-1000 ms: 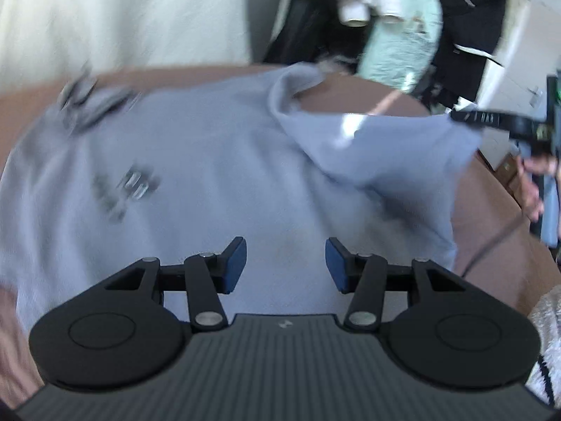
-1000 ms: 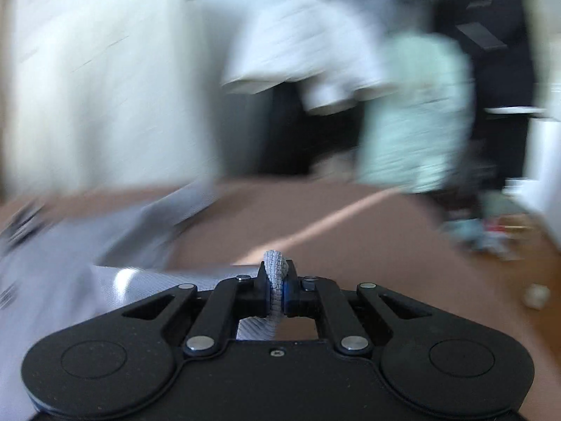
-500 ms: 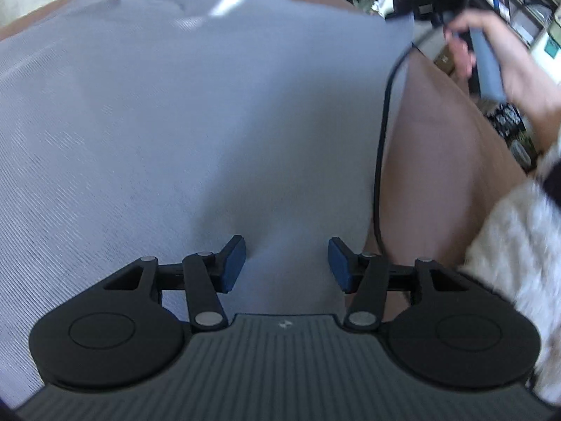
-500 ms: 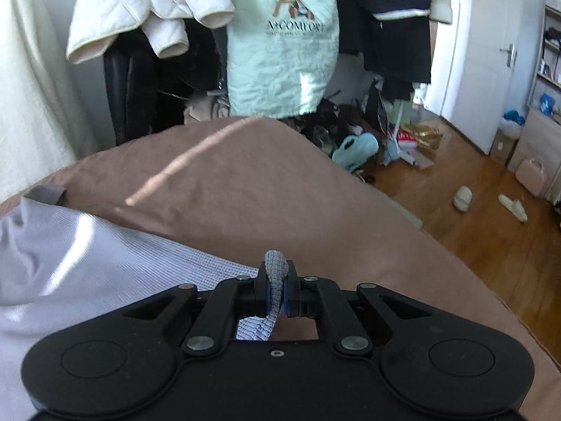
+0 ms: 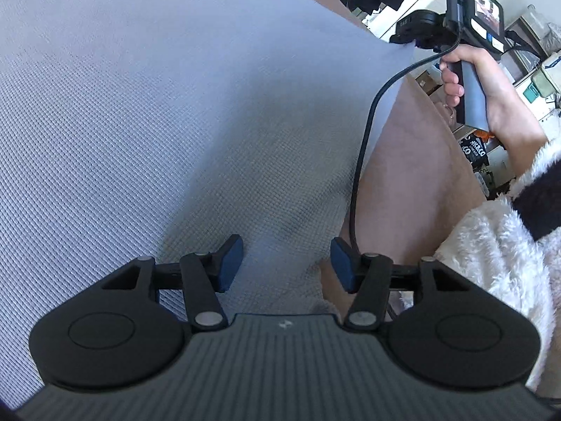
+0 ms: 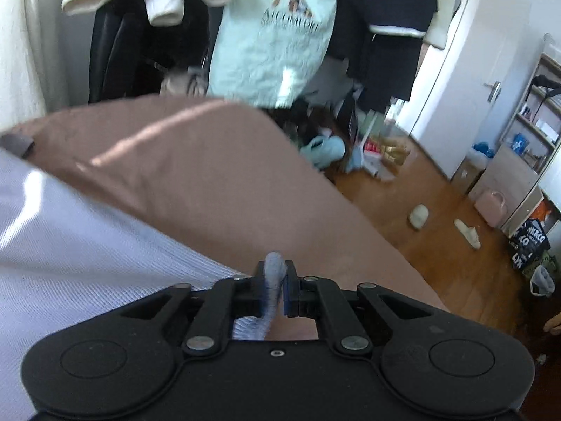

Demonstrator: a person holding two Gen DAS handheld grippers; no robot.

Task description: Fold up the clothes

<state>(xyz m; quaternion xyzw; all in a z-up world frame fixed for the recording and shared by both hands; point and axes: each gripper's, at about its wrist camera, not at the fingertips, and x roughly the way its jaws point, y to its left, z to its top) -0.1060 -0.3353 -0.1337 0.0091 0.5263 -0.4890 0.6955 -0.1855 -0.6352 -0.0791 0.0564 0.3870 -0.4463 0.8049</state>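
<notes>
Right wrist view: right gripper [image 6: 274, 289] jaws opening around pale blue knit garment [image 6: 70, 245] hem; left gripper [image 5: 285, 263] hovering agape over near edge.

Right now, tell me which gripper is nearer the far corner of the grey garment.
Right. The right gripper has that corner of the grey garment between its opening jaws. The left gripper hangs open over the garment's near edge.
</notes>
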